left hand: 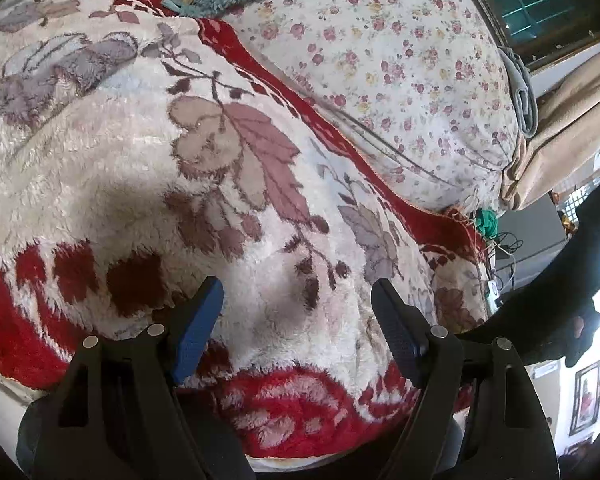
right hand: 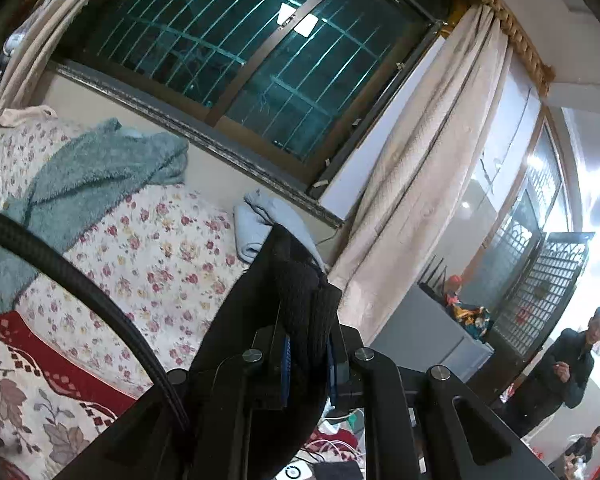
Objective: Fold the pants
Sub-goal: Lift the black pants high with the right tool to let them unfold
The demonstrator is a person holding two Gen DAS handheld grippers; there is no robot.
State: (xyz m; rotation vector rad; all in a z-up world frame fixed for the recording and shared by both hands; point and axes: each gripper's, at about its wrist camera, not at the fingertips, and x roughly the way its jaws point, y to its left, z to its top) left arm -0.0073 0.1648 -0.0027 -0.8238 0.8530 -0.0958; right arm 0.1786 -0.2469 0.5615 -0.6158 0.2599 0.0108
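The black pants [right hand: 296, 300] are bunched between the blue pads of my right gripper [right hand: 306, 364], which is shut on them and holds them up in the air beside the bed. A dark stretch of the pants [left hand: 556, 280] also shows at the right edge of the left wrist view. My left gripper [left hand: 296, 316] is open and empty, its blue-padded fingers [left hand: 198, 332] hovering just above the red and white fleece blanket [left hand: 140, 184] near the bed's front edge.
A floral quilt [left hand: 400, 72] covers the far side of the bed, with a teal fleece garment [right hand: 100, 176] and a folded pale blue cloth [right hand: 256, 224] on it. Beyond are a barred window [right hand: 236, 48], beige curtains [right hand: 420, 184], a grey cabinet [right hand: 424, 340] and two people [right hand: 560, 364].
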